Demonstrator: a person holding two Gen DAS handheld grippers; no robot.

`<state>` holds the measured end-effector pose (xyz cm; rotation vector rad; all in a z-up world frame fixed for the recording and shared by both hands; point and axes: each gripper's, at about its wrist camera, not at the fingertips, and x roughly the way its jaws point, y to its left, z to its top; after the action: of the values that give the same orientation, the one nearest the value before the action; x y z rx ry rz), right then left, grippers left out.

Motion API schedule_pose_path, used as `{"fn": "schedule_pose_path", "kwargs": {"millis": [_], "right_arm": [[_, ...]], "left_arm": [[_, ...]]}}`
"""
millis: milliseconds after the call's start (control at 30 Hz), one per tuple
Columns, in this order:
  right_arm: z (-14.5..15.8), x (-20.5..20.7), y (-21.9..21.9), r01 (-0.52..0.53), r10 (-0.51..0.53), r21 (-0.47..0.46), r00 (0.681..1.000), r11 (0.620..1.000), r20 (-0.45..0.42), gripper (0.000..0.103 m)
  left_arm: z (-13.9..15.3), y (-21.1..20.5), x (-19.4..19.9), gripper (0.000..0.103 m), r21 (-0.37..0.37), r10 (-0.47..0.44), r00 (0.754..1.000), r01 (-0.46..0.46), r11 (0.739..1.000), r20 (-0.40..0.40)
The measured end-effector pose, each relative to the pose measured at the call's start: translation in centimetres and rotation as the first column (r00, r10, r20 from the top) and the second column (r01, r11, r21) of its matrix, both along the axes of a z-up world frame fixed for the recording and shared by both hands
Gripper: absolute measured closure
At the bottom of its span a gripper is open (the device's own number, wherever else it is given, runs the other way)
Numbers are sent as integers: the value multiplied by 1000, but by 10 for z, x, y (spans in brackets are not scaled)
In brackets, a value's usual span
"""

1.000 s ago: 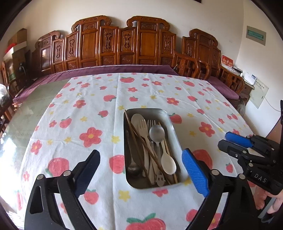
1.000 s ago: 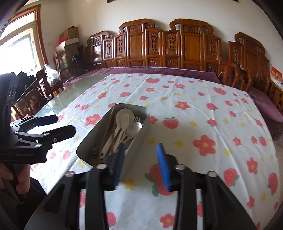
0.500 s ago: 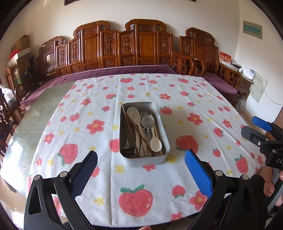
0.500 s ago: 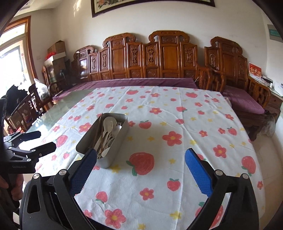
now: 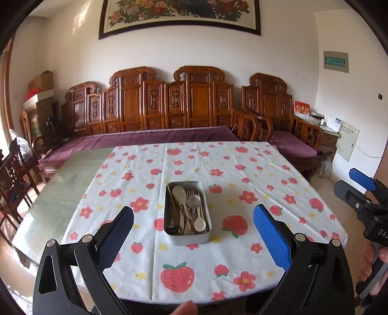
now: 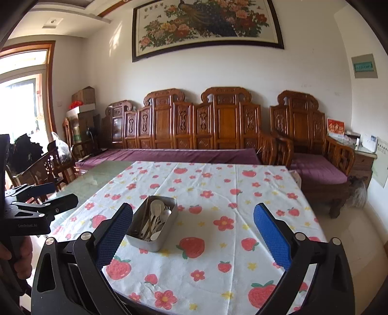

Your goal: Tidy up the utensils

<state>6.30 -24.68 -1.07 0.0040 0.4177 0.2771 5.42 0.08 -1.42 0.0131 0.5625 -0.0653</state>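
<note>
Utensils lie in tray on table.

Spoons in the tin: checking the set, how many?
4 in the tin: far pale spoon at the far end, steel spoon mid-right, near pale spoon near-right, dark spoon near-left corner; more may hide underneath.

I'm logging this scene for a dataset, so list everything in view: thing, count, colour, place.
metal tray: one, grey, middle of the table, on the cloth
utensils: several, pale spoons and forks, one metal spoon, brown chopsticks, piled in the tray
tablecloth: one, white with red strawberries and flowers, covers most of the table
glass tabletop: bare greenish strip left of the cloth
carved bench: brown wood, purple cushion, behind the table against the wall
painting: one, peacock and flowers, on the wall above the bench
left gripper: black, blue pads, open, empty
right gripper: black, blue pads, open, empty
</note>
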Motion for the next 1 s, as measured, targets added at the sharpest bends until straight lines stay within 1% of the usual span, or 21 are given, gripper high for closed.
{"fn": "schedule_pose_path", "kwargs": {"millis": [167, 367, 1000], "right_arm": [[14, -15, -6, 13, -13, 8, 999, 1000, 41, 3], [19, -21, -7, 21, -22, 9, 998, 1000, 55, 3], [20, -22, -8, 27, -27, 11, 998, 1000, 52, 3]], "left_arm": [[15, -3, -14, 8, 0, 6, 999, -6, 1000, 41], [21, -5, -21, 8, 4, 18, 997, -19, 1000, 70], [27, -6, -24, 8, -16, 12, 997, -11, 1000, 80]]}}
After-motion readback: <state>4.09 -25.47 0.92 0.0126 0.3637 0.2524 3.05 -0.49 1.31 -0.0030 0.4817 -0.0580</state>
